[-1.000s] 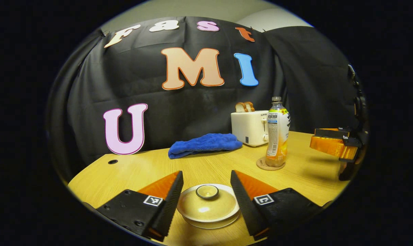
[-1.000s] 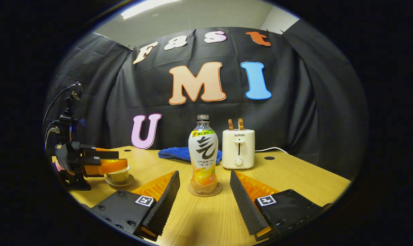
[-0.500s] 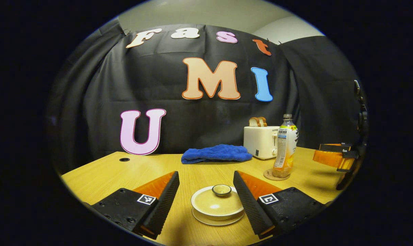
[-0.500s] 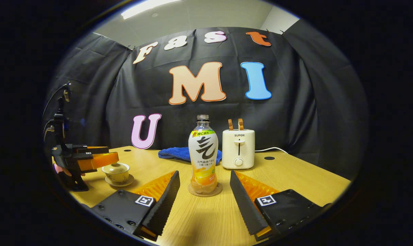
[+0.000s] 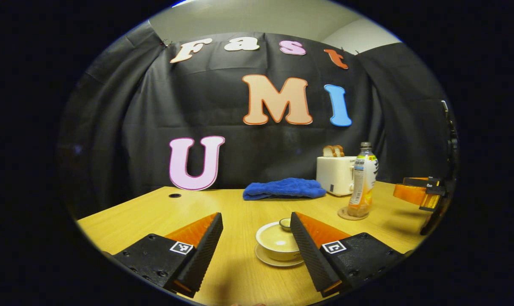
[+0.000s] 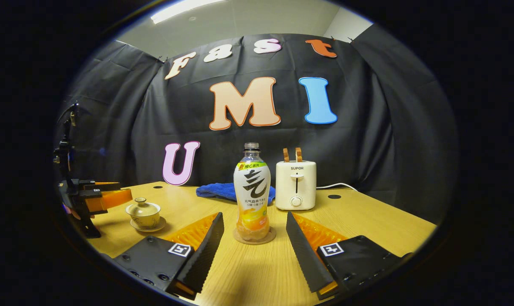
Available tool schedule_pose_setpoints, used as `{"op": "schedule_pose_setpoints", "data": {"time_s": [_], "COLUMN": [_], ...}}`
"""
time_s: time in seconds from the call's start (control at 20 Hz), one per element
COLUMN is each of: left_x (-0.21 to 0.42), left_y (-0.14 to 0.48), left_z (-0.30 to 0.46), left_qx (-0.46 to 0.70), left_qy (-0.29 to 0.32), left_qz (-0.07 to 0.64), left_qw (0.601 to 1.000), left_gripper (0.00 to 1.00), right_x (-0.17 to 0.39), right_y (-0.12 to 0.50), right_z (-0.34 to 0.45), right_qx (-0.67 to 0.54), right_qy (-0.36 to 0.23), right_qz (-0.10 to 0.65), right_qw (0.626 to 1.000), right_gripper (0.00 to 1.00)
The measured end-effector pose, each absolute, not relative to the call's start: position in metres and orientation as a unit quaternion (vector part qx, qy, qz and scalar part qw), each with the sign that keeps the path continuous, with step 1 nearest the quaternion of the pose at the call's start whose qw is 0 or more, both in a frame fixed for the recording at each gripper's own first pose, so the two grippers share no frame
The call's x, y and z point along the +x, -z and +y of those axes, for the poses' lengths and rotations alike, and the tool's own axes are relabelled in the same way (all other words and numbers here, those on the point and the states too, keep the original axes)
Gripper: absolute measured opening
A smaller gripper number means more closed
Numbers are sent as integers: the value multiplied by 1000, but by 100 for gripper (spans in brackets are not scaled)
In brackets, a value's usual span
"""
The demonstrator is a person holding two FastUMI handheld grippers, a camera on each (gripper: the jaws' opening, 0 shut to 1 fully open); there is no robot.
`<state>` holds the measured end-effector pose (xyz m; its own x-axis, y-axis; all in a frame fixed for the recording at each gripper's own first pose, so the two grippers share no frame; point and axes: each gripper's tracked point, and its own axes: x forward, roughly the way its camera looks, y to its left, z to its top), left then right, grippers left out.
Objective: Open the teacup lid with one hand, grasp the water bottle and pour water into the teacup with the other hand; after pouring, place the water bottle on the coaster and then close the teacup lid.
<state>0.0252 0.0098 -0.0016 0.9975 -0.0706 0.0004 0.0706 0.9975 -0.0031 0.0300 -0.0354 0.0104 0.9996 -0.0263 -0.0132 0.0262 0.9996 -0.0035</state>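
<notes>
A cream teacup (image 5: 277,244) with its lid on stands on a saucer on the wooden table; its knob (image 5: 285,222) peeks out beside one finger. My left gripper (image 5: 257,246) is open, the cup sitting between its fingers but not touched. In the right gripper view the same teacup (image 6: 143,213) stands at the left, just ahead of the left gripper (image 6: 97,197). A water bottle (image 6: 252,191) stands upright on a round coaster (image 6: 254,236); it is also seen farther off as the bottle (image 5: 363,180). My right gripper (image 6: 255,250) is open, a short way before the bottle.
A white toaster (image 6: 295,185) with bread slices stands behind the bottle, a blue cloth (image 6: 229,191) lies to its left. The toaster (image 5: 334,179) and cloth (image 5: 284,188) sit toward the back of the table (image 5: 154,212). The right gripper (image 5: 420,193) hangs at the far right.
My left gripper has drawn back and levelled out from above the lidded teacup, which now sits farther ahead, toward the right finger. The right gripper and the bottle have stayed still.
</notes>
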Motion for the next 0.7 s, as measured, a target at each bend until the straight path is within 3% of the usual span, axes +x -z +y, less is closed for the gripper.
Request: {"op": "schedule_pose_setpoints", "data": {"time_s": [0.15,0.7], "left_x": [20,8], "left_y": [2,3], "left_z": [29,39], "left_qx": [0,1], "left_qy": [-20,-57], "left_qz": [-1,1], "left_qw": [1000,998], "left_gripper": [93,93], "right_x": [28,26], "right_y": [-12,-10], "right_z": [-40,-50], "right_qx": [-2,-3], "right_qy": [26,54], "right_qz": [5,5], "right_qw": [1000,999], "right_gripper": [93,93]}}
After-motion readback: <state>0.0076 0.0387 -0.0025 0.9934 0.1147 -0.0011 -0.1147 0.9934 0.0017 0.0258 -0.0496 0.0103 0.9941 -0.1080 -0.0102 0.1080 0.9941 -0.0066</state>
